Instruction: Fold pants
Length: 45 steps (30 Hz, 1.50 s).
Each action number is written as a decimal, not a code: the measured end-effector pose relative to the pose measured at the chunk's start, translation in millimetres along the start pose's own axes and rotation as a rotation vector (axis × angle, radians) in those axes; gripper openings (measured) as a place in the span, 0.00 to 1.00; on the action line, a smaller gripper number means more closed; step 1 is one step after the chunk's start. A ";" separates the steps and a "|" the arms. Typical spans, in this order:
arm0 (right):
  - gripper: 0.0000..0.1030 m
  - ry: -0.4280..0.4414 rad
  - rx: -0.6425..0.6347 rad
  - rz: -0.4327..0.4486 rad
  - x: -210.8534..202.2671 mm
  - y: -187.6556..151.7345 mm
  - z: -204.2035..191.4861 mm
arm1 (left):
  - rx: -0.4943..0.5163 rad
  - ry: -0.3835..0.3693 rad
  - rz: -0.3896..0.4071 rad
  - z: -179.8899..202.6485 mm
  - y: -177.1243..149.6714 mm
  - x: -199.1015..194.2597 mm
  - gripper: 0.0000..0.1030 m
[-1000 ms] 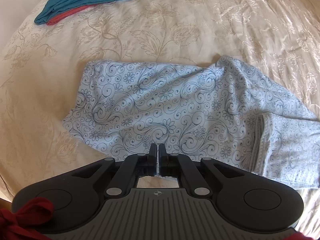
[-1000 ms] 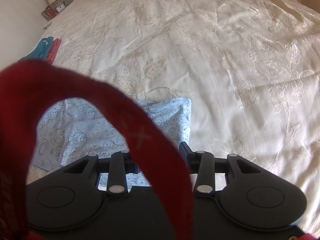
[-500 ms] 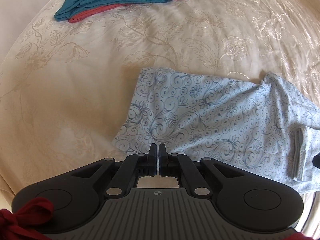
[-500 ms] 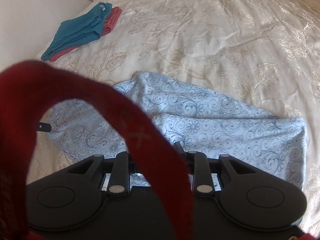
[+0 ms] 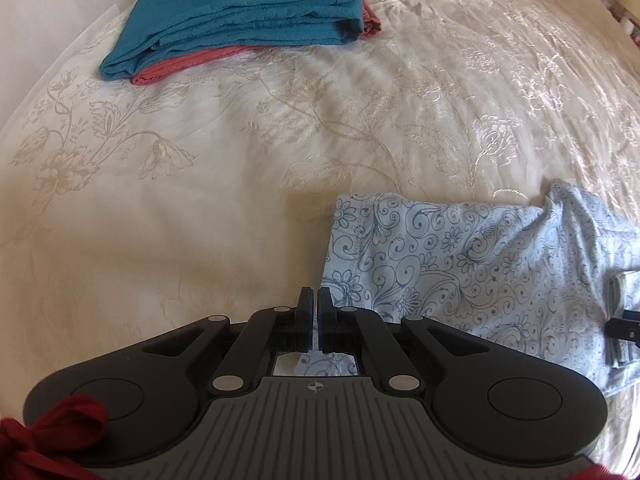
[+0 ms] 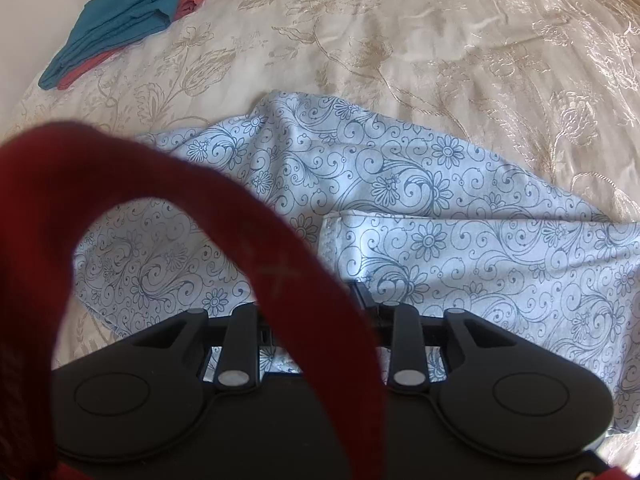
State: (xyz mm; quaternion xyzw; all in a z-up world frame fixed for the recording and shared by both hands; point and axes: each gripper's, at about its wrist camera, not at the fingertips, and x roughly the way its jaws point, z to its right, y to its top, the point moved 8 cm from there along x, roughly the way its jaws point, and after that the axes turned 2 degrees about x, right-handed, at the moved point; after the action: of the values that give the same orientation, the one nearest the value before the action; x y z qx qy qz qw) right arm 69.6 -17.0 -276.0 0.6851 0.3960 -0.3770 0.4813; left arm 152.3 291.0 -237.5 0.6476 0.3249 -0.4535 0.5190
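Bed [image 5: 208, 216] fills both our views, its cream cover worked with a pale floral pattern. On it lie the pants [image 6: 420, 208], light blue with dark swirls and small flowers, spread flat and creased; in our right view a hemmed edge [image 6: 332, 236] of one layer lies folded over another. We count one pair of patterned pants.

At the far left of the bed sit two folded garments in one stack: a teal one [image 5: 248, 12] on top, a red one [image 5: 188, 64] under it, well apart from the pants.

Our left claw [image 5: 314, 300] has its fingers drawn almost together with only a slit between them, and patterned cloth shows in that slit and below it, so it is clamped on the pants' near edge, by the left corner. The rest of the pants runs off to its right.

Our right claw [image 6: 320, 300] sits over the pants, but a red strap [image 6: 280, 272] loops across the lens and hides its fingertips; we cannot tell whether they are apart or together.
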 end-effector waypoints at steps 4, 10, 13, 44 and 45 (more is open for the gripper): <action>0.41 -0.003 0.010 -0.015 1.4 2.3 0.1 | 0.075 -0.048 0.032 3.9 0.7 8.0 0.03; 0.41 -0.015 0.001 -0.027 4.6 1.9 -3.2 | 0.039 -0.142 0.036 -2.7 -2.4 10.9 0.04; 0.41 -0.015 0.014 -0.030 5.4 1.1 -3.2 | -0.003 -0.168 0.052 -9.6 -1.1 6.1 0.04; 0.41 -0.014 -0.008 -0.051 8.2 2.3 -7.3 | 0.017 -0.328 -0.026 16.2 10.9 54.1 0.42; 0.41 -0.014 -0.009 -0.052 8.4 2.4 -7.6 | 0.009 -0.334 -0.022 15.6 10.2 53.8 0.42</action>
State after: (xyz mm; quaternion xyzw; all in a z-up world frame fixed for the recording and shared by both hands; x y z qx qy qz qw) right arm 76.2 -8.8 -280.7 0.6698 0.4120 -0.3925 0.4771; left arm 177.8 270.7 -284.2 0.5620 0.2393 -0.5619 0.5578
